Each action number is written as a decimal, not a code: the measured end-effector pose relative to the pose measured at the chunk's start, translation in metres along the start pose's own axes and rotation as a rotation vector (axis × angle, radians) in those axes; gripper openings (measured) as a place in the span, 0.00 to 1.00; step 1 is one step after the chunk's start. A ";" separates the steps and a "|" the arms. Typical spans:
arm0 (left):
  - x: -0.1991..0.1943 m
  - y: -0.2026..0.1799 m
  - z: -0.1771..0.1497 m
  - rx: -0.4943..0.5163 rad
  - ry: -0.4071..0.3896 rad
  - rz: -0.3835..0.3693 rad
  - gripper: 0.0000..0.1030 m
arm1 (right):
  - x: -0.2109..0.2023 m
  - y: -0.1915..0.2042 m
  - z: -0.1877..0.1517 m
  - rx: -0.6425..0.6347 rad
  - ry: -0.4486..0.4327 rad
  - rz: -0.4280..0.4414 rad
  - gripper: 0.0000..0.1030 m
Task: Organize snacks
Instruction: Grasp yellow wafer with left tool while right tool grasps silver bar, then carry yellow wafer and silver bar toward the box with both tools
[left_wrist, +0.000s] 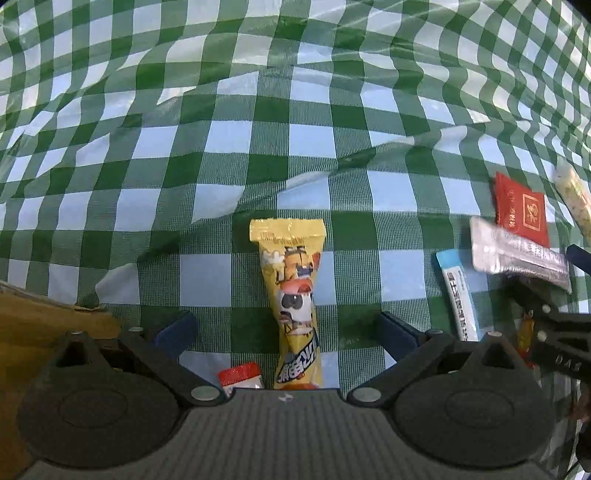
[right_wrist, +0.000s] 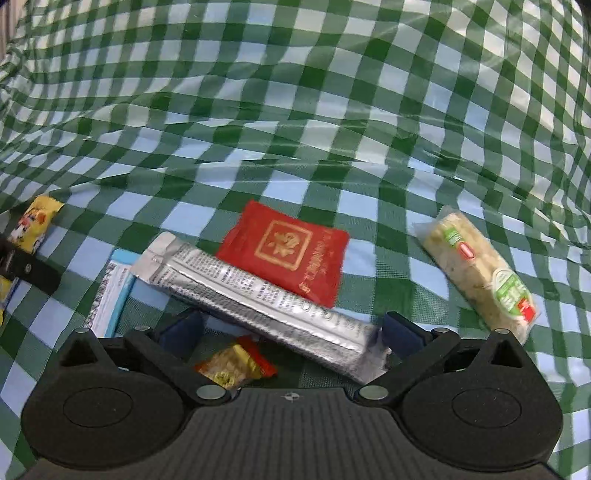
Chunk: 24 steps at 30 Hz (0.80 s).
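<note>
Yellow snack tube (left_wrist: 295, 302) lying lengthwise straight ahead between wide-spread left fingers (left_wrist: 173, 328), untouched; silver bar (right_wrist: 258, 299) crossing diagonally between wide right fingers (right_wrist: 402, 330).

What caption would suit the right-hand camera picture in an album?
Open right gripper hovering over a silver snack packet, beside a red pouch, on a green checked tablecloth.

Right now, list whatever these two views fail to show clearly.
- Left wrist view: the red-capped packet and the lower end of the yellow packet are hidden behind the gripper body.
- Left wrist view: a brown shape is cut off by the left edge; what it is cannot be told.
- Right wrist view: the silver bar is motion-blurred, its print unreadable, and it covers part of the blue-white sachet.
- Right wrist view: the orange candy sits partly behind the gripper body.
</note>
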<state>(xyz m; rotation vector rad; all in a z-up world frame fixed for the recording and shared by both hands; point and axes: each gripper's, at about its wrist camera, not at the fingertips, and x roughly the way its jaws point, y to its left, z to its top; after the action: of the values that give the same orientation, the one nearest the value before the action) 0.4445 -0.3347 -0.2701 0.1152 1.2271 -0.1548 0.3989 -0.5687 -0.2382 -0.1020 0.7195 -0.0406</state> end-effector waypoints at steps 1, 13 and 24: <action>0.000 0.001 0.001 -0.004 0.008 -0.001 1.00 | 0.003 -0.001 0.004 0.006 0.009 -0.011 0.99; -0.053 0.006 0.001 0.025 -0.091 -0.096 0.11 | -0.043 0.038 -0.017 -0.153 -0.046 -0.032 0.14; -0.198 0.030 -0.035 0.030 -0.293 -0.243 0.11 | -0.159 0.038 0.008 0.027 -0.244 -0.076 0.14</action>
<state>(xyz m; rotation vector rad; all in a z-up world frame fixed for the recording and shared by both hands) 0.3528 -0.2880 -0.0951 -0.0312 0.9434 -0.3888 0.2847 -0.5187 -0.1319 -0.1062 0.4712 -0.1086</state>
